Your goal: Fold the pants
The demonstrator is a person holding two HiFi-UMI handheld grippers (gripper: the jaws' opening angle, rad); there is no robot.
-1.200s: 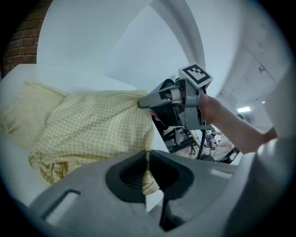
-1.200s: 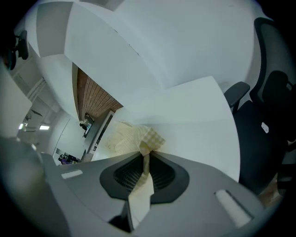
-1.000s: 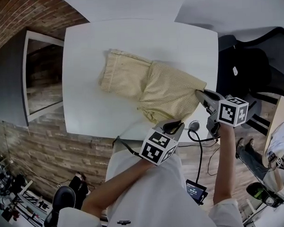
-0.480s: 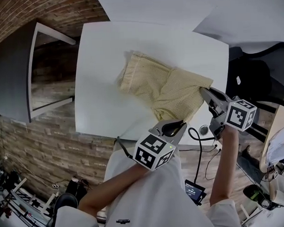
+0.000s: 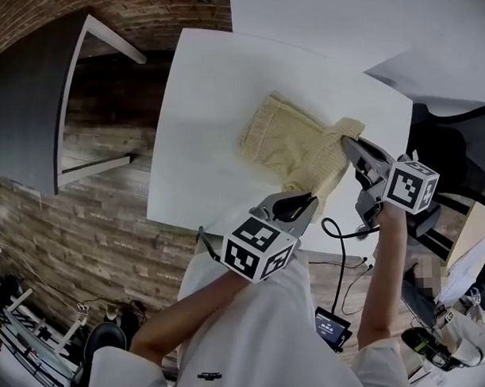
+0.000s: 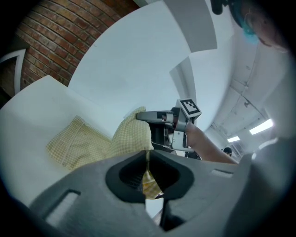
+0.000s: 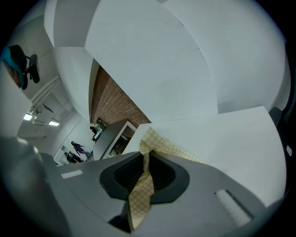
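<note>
The pale yellow checked pants [image 5: 292, 147] lie on the white table [image 5: 208, 118], their near end lifted and folding over toward the far end. My left gripper [image 5: 310, 202] is shut on the pants' near corner; the pinched cloth [image 6: 147, 178] shows between its jaws. At the right corner my right gripper [image 5: 348, 141] is shut on the pants, a strip of cloth [image 7: 142, 185] caught between its jaws. The left gripper view shows the raised fold [image 6: 132, 134] with the right gripper [image 6: 141, 115] behind it.
The table's near edge [image 5: 228, 225] runs just below the left gripper. A black cable [image 5: 339, 233] hangs by the right gripper. A grey panel [image 5: 33, 101] and brick wall stand at left; a second white table [image 5: 427, 31] lies beyond. A black chair [image 5: 455, 149] is at right.
Both grippers have carried the pants' near end up and away from me, over the far part. The cloth now covers less of the table and is more bunched.
</note>
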